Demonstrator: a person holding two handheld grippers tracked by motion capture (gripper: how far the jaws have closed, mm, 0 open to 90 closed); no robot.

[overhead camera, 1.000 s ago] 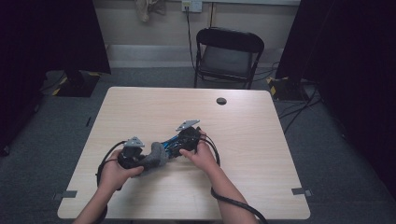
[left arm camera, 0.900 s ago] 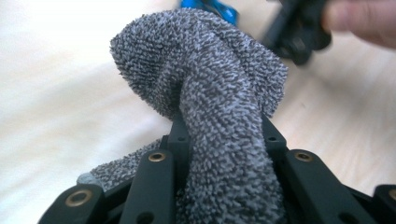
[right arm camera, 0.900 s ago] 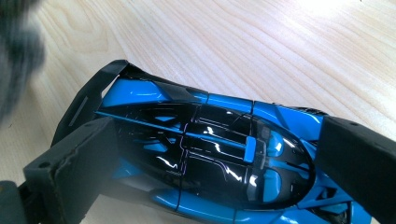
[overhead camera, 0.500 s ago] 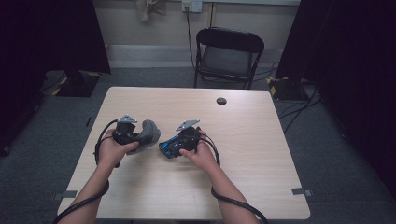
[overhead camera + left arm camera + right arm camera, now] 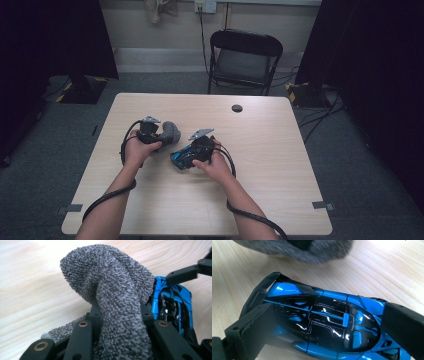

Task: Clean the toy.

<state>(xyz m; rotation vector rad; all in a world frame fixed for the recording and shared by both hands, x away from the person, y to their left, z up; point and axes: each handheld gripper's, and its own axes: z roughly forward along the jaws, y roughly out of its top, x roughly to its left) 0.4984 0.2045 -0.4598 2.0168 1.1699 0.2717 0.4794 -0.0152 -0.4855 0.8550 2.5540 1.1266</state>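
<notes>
A grey terry cloth [image 5: 110, 277] is bunched up between the jaws of my left gripper [image 5: 120, 315], which is shut on it. In the high view the left gripper [image 5: 161, 134] holds the cloth [image 5: 172, 131] over the table's left middle, a little left of the toy car. The blue and black toy car [image 5: 322, 320] lies on its side across my right gripper [image 5: 327, 322], both pads pressing on its ends. My right gripper [image 5: 189, 155] holds the car [image 5: 178, 161] just above the wooden table [image 5: 280, 160]. The cloth's edge [image 5: 312, 252] hangs close above the car.
A small black round object [image 5: 237, 108] lies near the table's far edge. A black folding chair [image 5: 245, 55] stands behind the table. Each gripper's cable [image 5: 125, 145] loops beside its hand. The table's right half [image 5: 290, 190] is bare wood.
The left gripper with the cloth has drawn off the car, moving away from the person and ending just left of it. The right gripper and car have stayed put.
</notes>
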